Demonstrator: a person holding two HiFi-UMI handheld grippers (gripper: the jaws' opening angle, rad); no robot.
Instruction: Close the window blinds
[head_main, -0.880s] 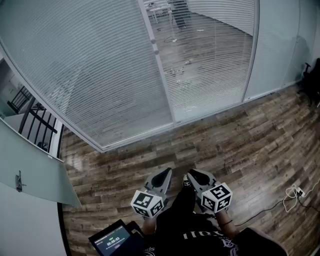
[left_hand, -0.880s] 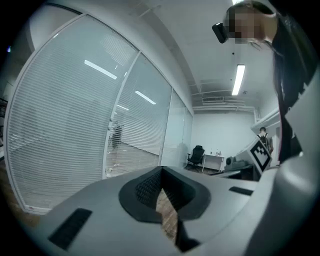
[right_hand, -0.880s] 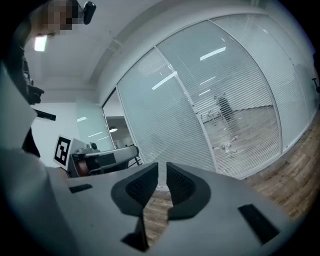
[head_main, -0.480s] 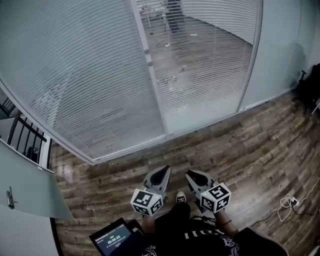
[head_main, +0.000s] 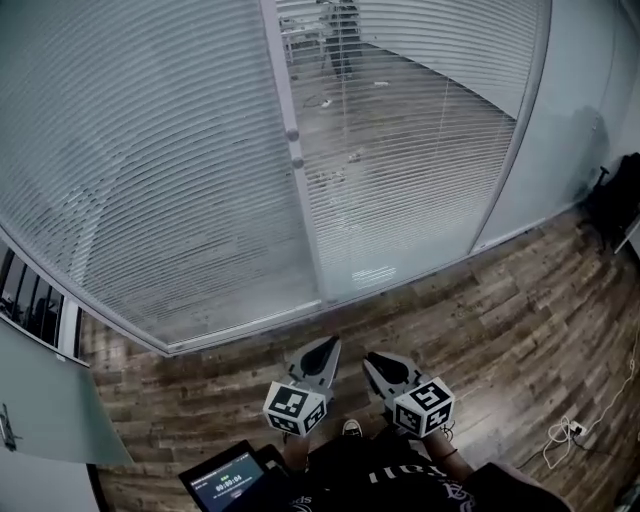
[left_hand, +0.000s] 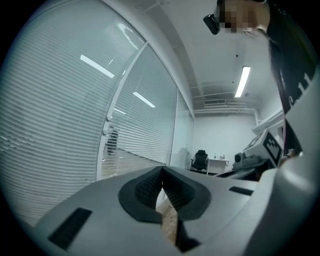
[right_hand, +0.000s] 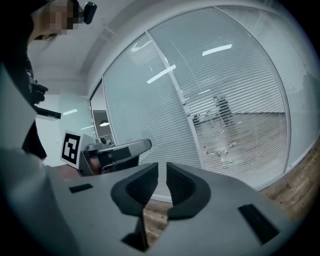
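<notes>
Located window blinds (head_main: 420, 170) ahead, well apart from both grippers. Found slats right of dividing frame (head_main: 308, 225) open, those left of it shut. Judged slats thin, light, easily bent; advise gripping small knob (head_main: 292, 135) on frame instead. Recorded left gripper (head_main: 328, 346) fingers closed, empty; right gripper (head_main: 372, 360) fingers barely parted, empty.

This is an office. Floor-to-ceiling glass partitions (head_main: 300, 200) in pale frames, hung with slatted blinds (head_main: 150, 150), divide one room from the next, and through the slats another bare room shows with the same wood-look plank floor (head_main: 520, 300). In the left gripper view a black swivel chair (left_hand: 200, 159) stands by a white desk (left_hand: 220, 162) against a plain white wall, under a long strip light (left_hand: 242, 81) on a white ceiling.
</notes>
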